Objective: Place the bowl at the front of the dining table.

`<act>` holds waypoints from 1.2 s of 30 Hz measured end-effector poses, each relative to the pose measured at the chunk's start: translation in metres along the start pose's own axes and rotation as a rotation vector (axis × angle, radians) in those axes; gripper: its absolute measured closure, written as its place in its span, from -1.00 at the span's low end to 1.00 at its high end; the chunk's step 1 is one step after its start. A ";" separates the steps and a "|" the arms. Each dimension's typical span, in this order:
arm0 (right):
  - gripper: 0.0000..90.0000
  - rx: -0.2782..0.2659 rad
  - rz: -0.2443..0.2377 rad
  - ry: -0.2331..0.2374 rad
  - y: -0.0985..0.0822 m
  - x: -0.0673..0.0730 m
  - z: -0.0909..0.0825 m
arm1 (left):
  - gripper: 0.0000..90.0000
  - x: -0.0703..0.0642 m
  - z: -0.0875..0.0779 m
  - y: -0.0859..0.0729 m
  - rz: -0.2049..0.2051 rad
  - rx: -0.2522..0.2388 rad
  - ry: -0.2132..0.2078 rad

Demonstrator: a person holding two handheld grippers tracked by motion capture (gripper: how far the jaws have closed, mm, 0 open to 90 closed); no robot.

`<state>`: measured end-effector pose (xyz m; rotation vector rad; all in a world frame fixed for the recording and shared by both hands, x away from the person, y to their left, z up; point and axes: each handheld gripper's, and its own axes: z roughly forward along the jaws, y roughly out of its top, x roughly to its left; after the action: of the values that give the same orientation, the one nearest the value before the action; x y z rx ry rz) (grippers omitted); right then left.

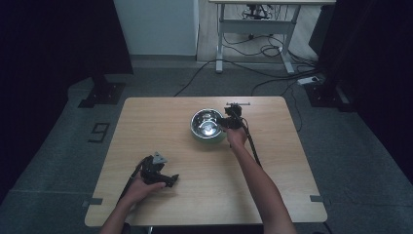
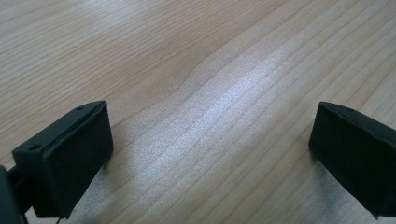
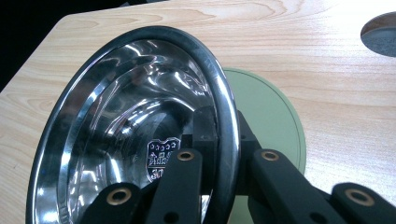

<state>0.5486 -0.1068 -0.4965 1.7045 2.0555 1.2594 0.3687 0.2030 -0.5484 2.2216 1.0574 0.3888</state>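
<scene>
On the far half of the wooden surface, right of centre, the steel bowl sits over a pale green plate. In the right gripper view the bowl stands tilted, its mouth turned sideways, with the green plate lying flat behind it. The right tool is clamped on the bowl's rim: one jaw lies inside the bowl against the polished wall, the other outside, and the rolled rim passes between them. In the high view the right tool meets the bowl at its right edge, with the person's right hand directly behind it.

The left tool lies low at the near left part of the surface, well apart from the bowl, held by the left hand. In the left gripper view the left tool has its jaws spread wide, with bare wood grain between them and nothing gripped.
</scene>
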 end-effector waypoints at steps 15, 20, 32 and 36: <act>0.90 0.011 0.008 -0.014 0.000 -0.002 0.018 | -1.00 0.000 0.000 0.000 0.001 0.001 0.000; 0.90 0.010 0.007 -0.015 0.002 0.000 0.022 | -1.00 0.000 0.000 0.000 0.001 0.001 0.000; 0.90 0.001 0.043 -0.042 0.002 -0.013 0.029 | -1.00 0.000 0.000 0.000 0.001 0.001 0.000; 0.90 0.006 0.053 -0.041 0.002 -0.013 0.030 | -1.00 0.000 0.000 0.000 0.001 0.001 0.000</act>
<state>0.5727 -0.1038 -0.5186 1.7828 2.0059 1.2244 0.3688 0.2031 -0.5484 2.2231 1.0564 0.3892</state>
